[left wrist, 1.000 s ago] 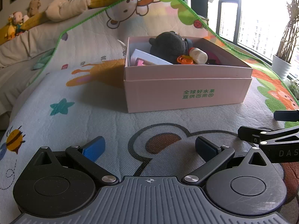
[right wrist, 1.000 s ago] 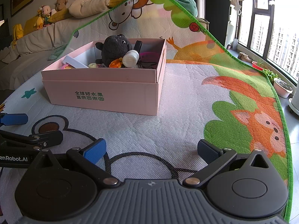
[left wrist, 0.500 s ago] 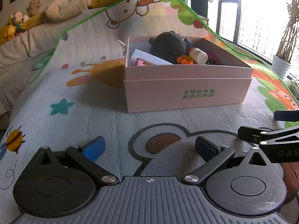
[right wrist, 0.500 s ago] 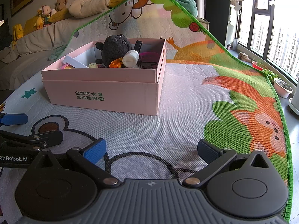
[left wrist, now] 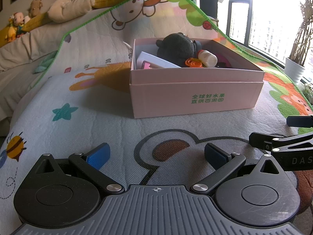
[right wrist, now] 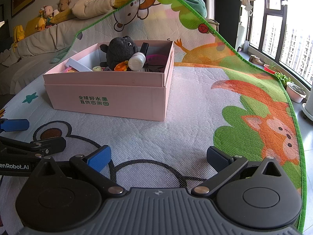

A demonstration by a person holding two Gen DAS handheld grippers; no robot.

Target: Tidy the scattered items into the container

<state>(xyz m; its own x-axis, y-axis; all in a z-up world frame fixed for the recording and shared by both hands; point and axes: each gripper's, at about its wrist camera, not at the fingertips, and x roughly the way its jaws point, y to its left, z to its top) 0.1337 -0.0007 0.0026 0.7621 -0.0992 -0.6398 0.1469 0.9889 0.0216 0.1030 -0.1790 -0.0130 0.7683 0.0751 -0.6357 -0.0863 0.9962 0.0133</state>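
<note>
A pink cardboard box [left wrist: 195, 96] [right wrist: 109, 99] with green lettering stands on the play mat. Inside it lie a dark grey plush toy [left wrist: 176, 47] [right wrist: 120, 51], a small white bottle [left wrist: 207, 57] [right wrist: 137, 61], an orange ring toy [left wrist: 192, 63] [right wrist: 121, 66] and a white card [left wrist: 154, 60]. My left gripper [left wrist: 156, 154] rests low on the mat in front of the box, open and empty. My right gripper [right wrist: 158, 157] sits beside it to the right, also open and empty. Each gripper shows at the edge of the other's view.
The cartoon play mat [right wrist: 195, 105] covers the floor and curls up against a sofa [right wrist: 29, 45] behind the box. Plush toys [left wrist: 17, 25] and cushions line the sofa back. Windows and potted plants [left wrist: 295, 68] [right wrist: 295, 92] stand at the right.
</note>
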